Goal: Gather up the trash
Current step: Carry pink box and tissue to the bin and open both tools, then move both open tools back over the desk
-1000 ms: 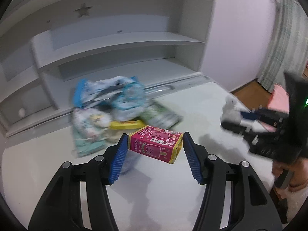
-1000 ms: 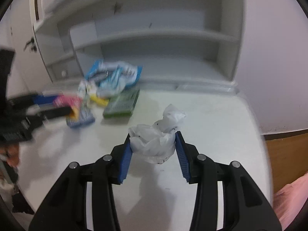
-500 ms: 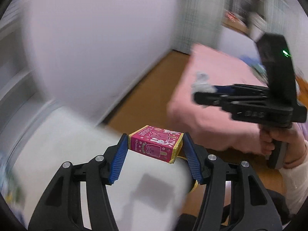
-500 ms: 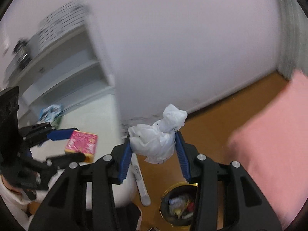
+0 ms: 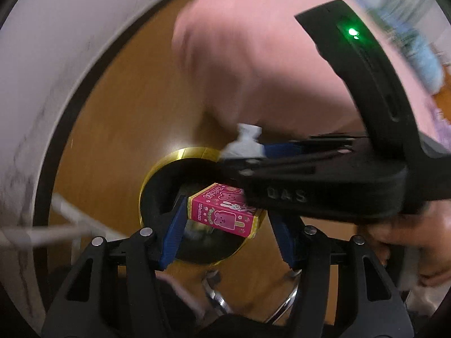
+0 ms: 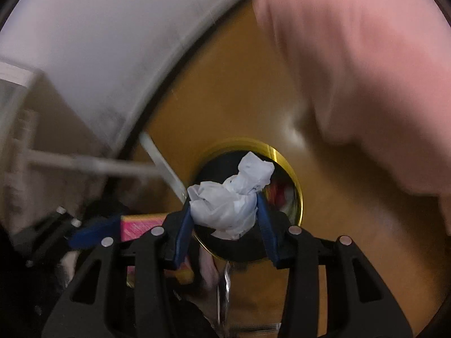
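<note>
My left gripper (image 5: 227, 228) is shut on a pink box (image 5: 222, 215) with bear and rabbit pictures and holds it over a round bin with a gold rim (image 5: 157, 169) on the wooden floor. My right gripper (image 6: 225, 222) is shut on a crumpled white tissue (image 6: 229, 197) and holds it above the same bin (image 6: 293, 174). The right gripper also crosses the left wrist view (image 5: 245, 152) just above the pink box, with the tissue (image 5: 245, 143) in it. The pink box shows at the lower left of the right wrist view (image 6: 141, 226).
A pink bedspread (image 5: 267, 56) lies beyond the bin. A white wall with a dark skirting (image 5: 42, 84) curves along the left. White desk legs (image 6: 93, 166) stand at the left. Coloured trash (image 6: 282, 194) lies inside the bin. A chrome chair base (image 5: 284, 304) is below.
Both grippers have swung from the desk and room down to the floor. They now hover over the gold-rimmed bin, still holding the box and the tissue.
</note>
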`<state>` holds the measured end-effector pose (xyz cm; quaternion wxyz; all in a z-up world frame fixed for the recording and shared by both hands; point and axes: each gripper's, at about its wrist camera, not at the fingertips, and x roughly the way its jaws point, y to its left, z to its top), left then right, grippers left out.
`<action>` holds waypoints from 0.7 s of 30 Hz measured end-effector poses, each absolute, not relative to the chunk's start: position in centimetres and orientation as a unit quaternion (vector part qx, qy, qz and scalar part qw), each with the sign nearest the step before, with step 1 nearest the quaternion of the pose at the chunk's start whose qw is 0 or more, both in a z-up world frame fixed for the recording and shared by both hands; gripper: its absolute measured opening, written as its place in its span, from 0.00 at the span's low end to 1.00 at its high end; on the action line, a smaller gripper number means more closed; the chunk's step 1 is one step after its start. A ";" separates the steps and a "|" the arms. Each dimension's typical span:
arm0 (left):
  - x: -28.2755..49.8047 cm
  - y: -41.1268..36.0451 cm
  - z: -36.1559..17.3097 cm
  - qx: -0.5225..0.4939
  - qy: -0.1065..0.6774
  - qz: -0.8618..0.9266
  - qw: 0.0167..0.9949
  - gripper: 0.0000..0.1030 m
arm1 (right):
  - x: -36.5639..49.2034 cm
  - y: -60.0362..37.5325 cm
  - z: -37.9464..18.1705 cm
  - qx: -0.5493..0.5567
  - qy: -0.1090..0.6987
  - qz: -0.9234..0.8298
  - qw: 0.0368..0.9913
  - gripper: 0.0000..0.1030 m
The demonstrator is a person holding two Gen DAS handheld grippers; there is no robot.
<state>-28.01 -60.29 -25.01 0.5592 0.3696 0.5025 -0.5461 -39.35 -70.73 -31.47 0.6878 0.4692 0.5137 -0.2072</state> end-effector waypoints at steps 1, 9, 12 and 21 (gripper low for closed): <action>-27.2 -60.5 -26.9 0.381 0.514 -0.528 0.559 0.54 | -39.5 -70.5 -33.8 0.488 0.524 -0.199 0.670 0.42; -25.1 -61.2 -31.2 0.381 0.565 -0.491 0.544 0.54 | -40.7 -70.1 -38.2 0.565 0.497 -0.198 0.628 0.42; -24.7 -60.7 -31.2 0.376 0.571 -0.485 0.545 0.73 | -40.4 -70.2 -38.0 0.580 0.481 -0.207 0.625 0.55; -27.2 -58.8 -26.1 0.327 0.551 -0.520 0.564 0.93 | -44.0 -72.2 -32.8 0.584 0.434 -0.273 0.629 0.84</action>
